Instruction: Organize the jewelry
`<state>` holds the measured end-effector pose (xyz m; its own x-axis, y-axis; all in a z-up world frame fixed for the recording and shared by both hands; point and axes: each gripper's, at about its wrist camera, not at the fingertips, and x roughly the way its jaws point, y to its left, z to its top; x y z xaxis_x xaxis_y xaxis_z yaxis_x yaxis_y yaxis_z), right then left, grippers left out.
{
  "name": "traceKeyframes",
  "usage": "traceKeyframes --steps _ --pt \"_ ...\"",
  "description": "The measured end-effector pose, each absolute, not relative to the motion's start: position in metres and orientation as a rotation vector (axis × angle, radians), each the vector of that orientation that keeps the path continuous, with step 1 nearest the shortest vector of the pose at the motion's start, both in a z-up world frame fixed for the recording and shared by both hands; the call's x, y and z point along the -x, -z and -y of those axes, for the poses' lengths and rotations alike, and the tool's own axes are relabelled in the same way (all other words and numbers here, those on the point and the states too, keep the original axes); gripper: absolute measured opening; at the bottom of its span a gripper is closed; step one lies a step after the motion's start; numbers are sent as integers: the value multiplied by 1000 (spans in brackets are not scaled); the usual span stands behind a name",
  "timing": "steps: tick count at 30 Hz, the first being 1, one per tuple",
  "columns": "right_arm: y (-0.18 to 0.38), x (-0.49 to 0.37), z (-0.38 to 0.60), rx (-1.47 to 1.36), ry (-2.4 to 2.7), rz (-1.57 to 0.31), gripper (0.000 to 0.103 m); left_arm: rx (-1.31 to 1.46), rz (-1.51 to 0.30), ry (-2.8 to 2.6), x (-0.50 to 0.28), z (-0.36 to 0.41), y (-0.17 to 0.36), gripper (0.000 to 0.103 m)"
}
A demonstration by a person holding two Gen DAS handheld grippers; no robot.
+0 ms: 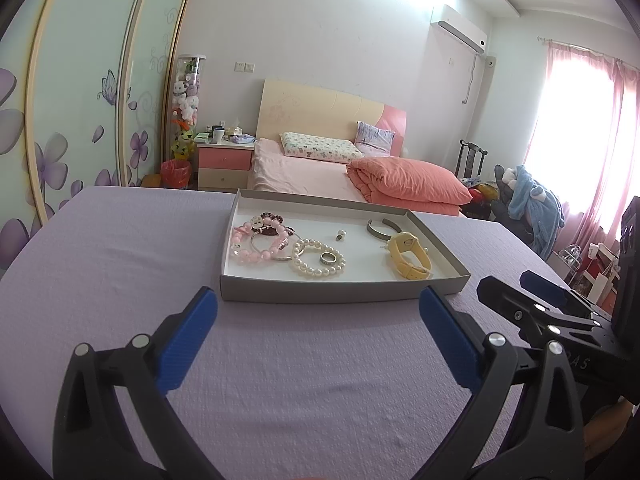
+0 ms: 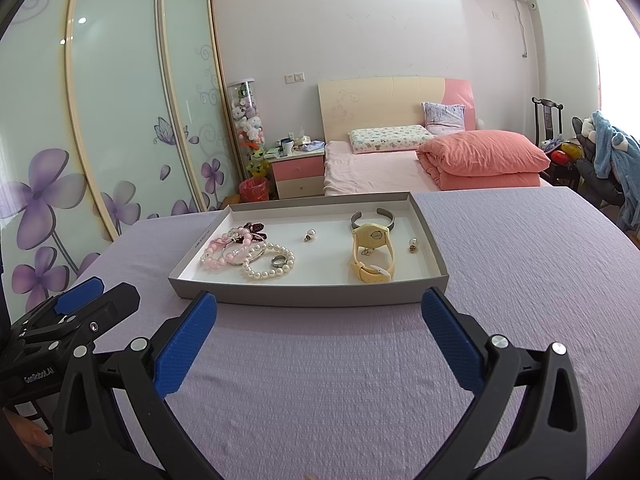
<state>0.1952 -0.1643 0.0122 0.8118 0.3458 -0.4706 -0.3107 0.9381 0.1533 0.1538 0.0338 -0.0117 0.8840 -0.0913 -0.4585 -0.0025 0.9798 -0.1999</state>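
A shallow grey box tray (image 1: 340, 292) (image 2: 304, 298) with a white floor rests on the lilac tablecloth (image 1: 120, 264). Inside lie a pink bead bracelet (image 1: 256, 246) (image 2: 218, 254), a white pearl bracelet (image 1: 318, 264) (image 2: 267, 266) with a silver ring (image 1: 329, 258) (image 2: 279, 261) in it, a yellow watch (image 1: 408, 254) (image 2: 374, 252), a grey open cuff (image 1: 384, 227) (image 2: 372, 218) and small pearl earrings (image 1: 340, 234) (image 2: 310, 234). My left gripper (image 1: 318, 304) hovers open just short of the tray's near wall. My right gripper (image 2: 319, 308) is open too, beside it.
In each wrist view the other gripper shows at the edge (image 1: 532, 292) (image 2: 84, 300). Behind the table stand a pink bed (image 1: 340, 168), a nightstand (image 1: 224, 160), a flowered sliding wardrobe (image 2: 100, 120) and a chair with clothes (image 1: 528, 196).
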Motion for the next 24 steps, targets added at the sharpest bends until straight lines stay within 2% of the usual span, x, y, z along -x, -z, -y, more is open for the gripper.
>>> traceKeyframes --steps 24 --pt "-13 -195 164 -72 -350 -515 102 199 -488 36 -157 -33 13 101"
